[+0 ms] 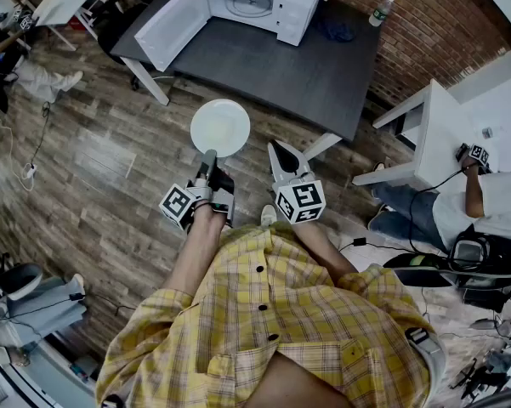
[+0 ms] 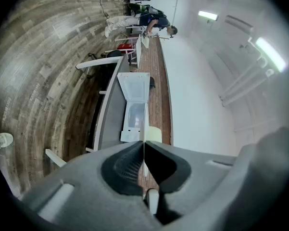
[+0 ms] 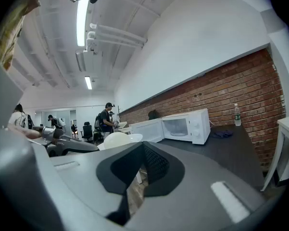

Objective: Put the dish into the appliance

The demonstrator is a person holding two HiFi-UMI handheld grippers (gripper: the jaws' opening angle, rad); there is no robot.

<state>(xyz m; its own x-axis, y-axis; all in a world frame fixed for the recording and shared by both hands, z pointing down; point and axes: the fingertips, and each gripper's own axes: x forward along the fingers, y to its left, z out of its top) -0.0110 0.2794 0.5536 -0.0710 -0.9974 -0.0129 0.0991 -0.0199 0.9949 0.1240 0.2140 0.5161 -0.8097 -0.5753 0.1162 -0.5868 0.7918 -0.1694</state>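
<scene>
In the head view, our left gripper [image 1: 211, 158] pinches the near rim of a round white plate [image 1: 220, 126]. It holds the plate out flat over the wood floor [image 1: 93, 160]. Our right gripper [image 1: 279, 153] is just beside it, with its jaws pressed together and nothing in them. In front of us is a dark table [image 1: 281, 66] with a white microwave [image 1: 281, 2] on it. The microwave's door [image 1: 166, 25] is swung wide open. A water bottle [image 1: 380, 11] stands at the table's far corner. The plate is well apart from the microwave.

In the left gripper view, the jaws are closed tight on the plate's thin edge. The open microwave is straight ahead.

In the right gripper view, the jaws touch at the tips and hold nothing. The plate is off to the left, and the microwave sits on the table beyond it.
</scene>
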